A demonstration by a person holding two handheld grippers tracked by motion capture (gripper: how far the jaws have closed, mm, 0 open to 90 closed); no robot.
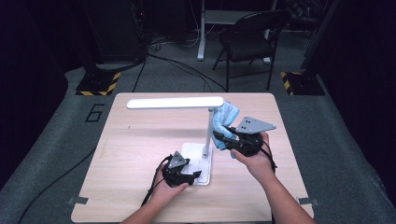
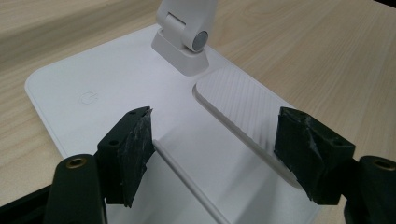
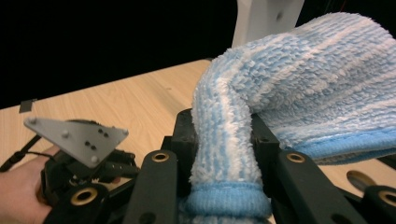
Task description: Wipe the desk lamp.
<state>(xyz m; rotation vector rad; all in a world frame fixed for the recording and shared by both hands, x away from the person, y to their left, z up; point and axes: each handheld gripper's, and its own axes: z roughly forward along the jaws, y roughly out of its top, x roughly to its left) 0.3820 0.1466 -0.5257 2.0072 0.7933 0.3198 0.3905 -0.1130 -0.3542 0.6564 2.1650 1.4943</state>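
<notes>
Cloth (image 3: 299,84), blue-striped, pinched in the right tongs (image 3: 224,140) beside the lamp post (image 1: 207,133); left tongs (image 2: 212,149) gape wide over the lamp base (image 2: 93,88) on the counter (image 1: 140,135).

The high view looks forward and down over the table (image 1: 140,186), while both gripper views sit close, sharing the lamp (image 1: 208,135) with it.
</notes>
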